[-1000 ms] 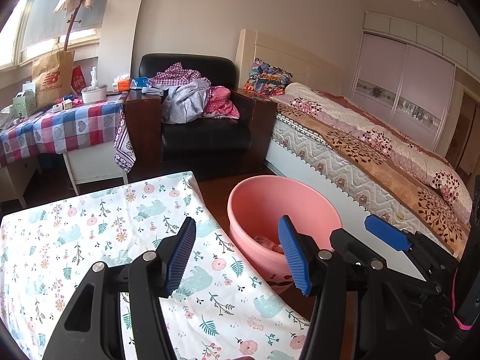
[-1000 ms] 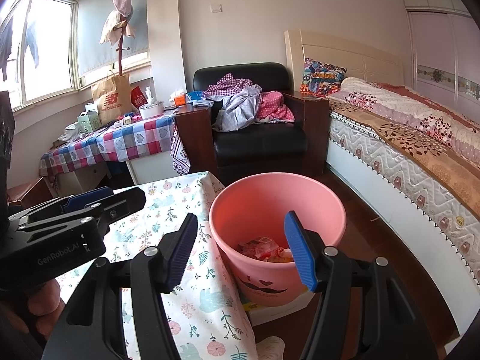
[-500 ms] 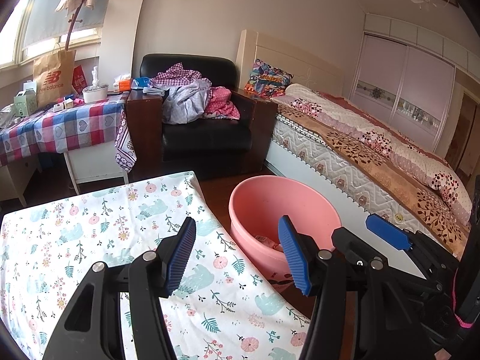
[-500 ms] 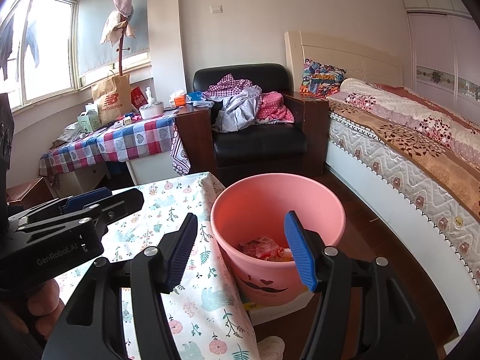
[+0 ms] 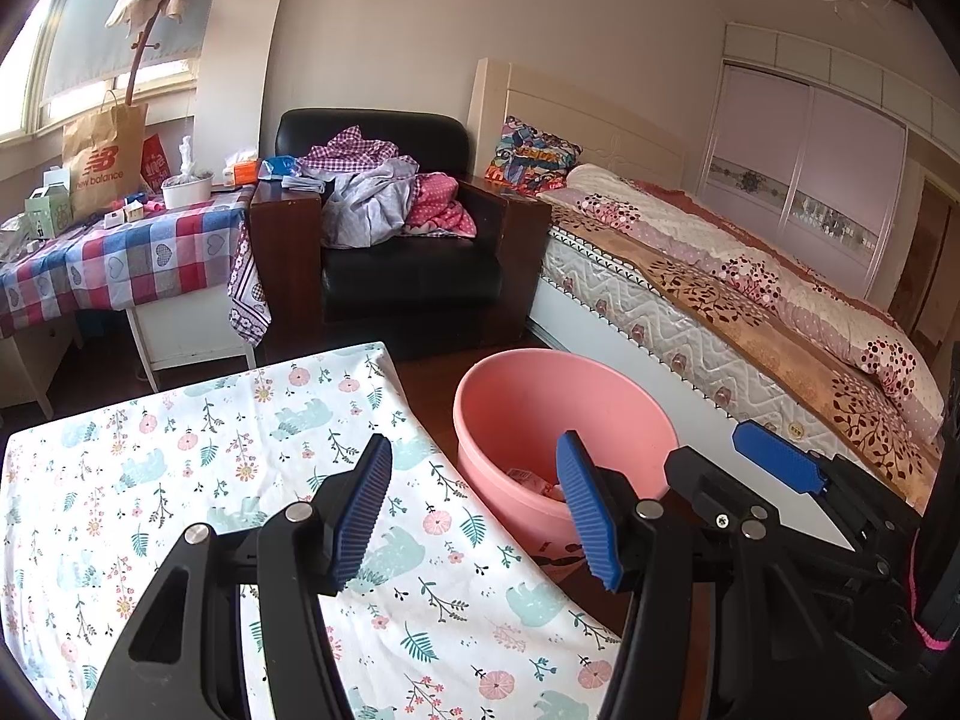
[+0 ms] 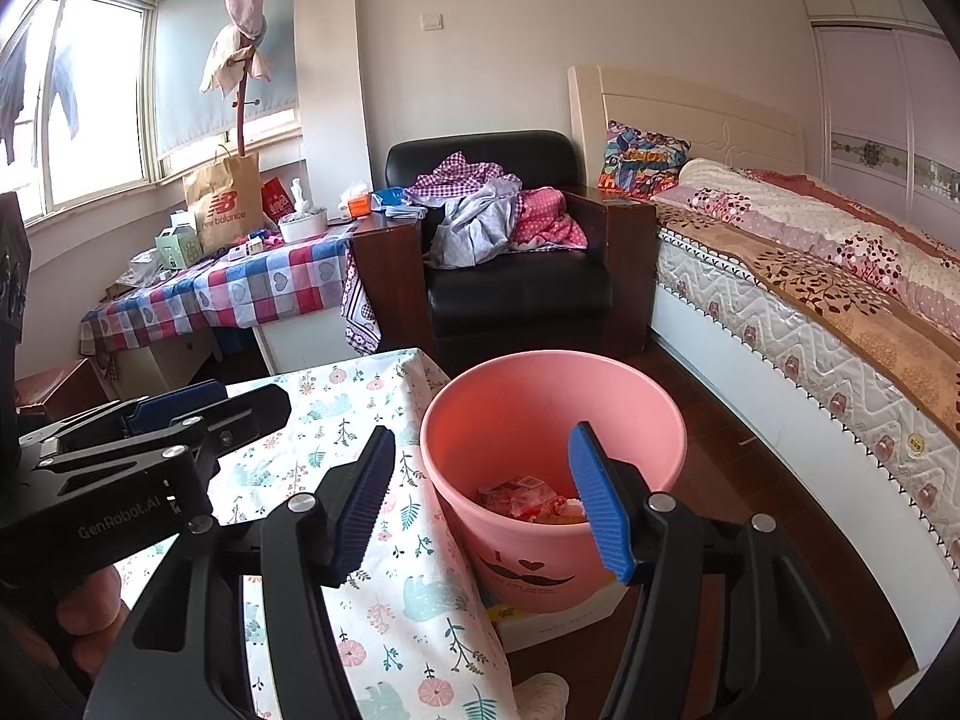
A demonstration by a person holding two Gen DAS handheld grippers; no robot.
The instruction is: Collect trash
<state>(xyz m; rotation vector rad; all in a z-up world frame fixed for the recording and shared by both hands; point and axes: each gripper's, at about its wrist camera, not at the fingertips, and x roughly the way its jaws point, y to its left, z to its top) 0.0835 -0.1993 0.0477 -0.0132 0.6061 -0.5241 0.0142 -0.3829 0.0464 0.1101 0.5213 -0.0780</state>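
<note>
A pink bucket [image 5: 558, 396] [image 6: 540, 396] stands on the floor beside a table with a floral cloth [image 5: 180, 450] [image 6: 336, 420]. Crumpled wrappers [image 6: 522, 495] lie in its bottom; in the left wrist view only a bit of them [image 5: 528, 477] shows. My left gripper [image 5: 474, 510] is open and empty, above the table's right edge next to the bucket. My right gripper [image 6: 480, 504] is open and empty, just in front of and above the bucket. The left gripper also shows at the left of the right wrist view [image 6: 174, 414].
A black armchair [image 5: 408, 264] piled with clothes stands behind the bucket. A bed [image 5: 720, 276] runs along the right. A side table with a checked cloth [image 5: 120, 258] carries a paper bag and small items. A white box [image 6: 564, 618] lies under the bucket.
Both grippers stay open and empty. The left wrist view has shifted slightly; the table and bucket sit a little lower and further right in it. The right view barely moves.
</note>
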